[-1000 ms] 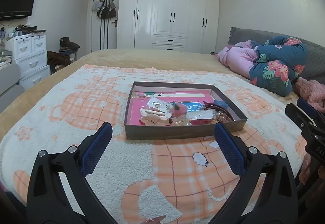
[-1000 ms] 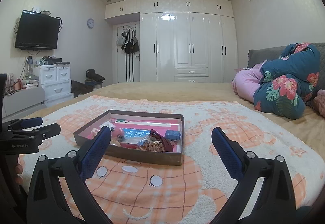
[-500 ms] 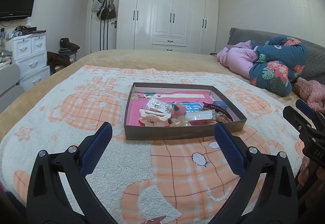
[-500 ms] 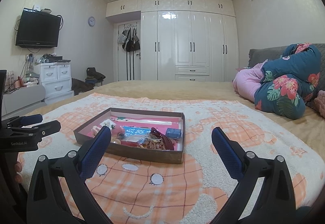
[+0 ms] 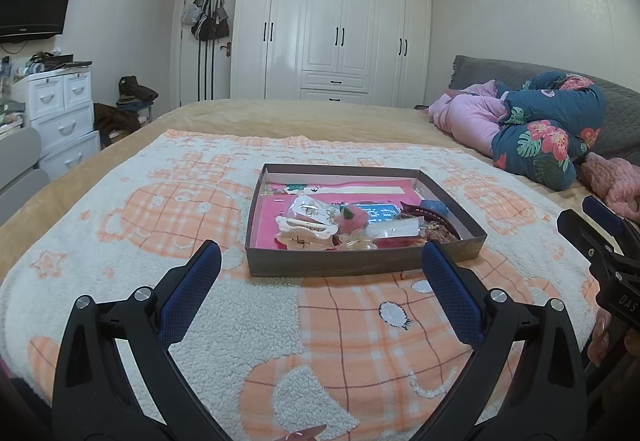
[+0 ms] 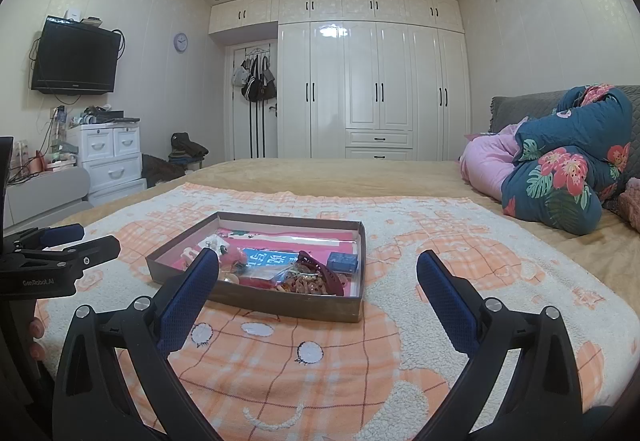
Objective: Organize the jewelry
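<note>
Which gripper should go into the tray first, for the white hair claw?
Left, probably. The left gripper faces the tray squarely, jaws open, with the white hair claw at the near edge. The right gripper views it obliquely, across the clutter.

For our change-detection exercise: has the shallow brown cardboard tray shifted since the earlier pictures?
No; the tray keeps its place just behind the white oval blanket motif.
</note>
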`<state>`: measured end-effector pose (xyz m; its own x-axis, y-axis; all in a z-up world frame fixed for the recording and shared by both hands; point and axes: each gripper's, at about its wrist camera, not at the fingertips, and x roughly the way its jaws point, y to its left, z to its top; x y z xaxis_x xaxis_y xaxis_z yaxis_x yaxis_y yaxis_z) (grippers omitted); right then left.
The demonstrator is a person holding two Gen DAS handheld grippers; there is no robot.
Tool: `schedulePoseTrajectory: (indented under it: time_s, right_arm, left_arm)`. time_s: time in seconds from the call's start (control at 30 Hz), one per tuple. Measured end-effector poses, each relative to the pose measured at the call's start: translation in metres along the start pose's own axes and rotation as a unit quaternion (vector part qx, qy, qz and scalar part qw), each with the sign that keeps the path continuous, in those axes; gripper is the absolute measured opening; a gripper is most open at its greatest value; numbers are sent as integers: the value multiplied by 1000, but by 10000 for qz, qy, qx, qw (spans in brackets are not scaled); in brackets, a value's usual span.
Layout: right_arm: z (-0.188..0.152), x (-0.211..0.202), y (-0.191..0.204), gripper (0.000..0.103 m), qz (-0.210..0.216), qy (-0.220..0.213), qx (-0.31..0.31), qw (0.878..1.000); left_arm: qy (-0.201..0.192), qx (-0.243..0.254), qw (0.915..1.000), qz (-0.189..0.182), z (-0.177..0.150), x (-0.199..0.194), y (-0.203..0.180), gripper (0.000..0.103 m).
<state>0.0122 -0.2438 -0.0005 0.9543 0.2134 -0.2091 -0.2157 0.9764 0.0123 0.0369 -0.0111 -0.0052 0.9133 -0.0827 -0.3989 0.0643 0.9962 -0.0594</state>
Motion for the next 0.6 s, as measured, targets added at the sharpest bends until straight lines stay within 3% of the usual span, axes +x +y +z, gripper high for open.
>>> schedulePoseTrajectory:
  time_s: [0.6]
  right_arm:
    - [-1,1,2,97,20,13,4,10000]
  left_arm:
    - [-8,-4,10000,4,1,1,0,92]
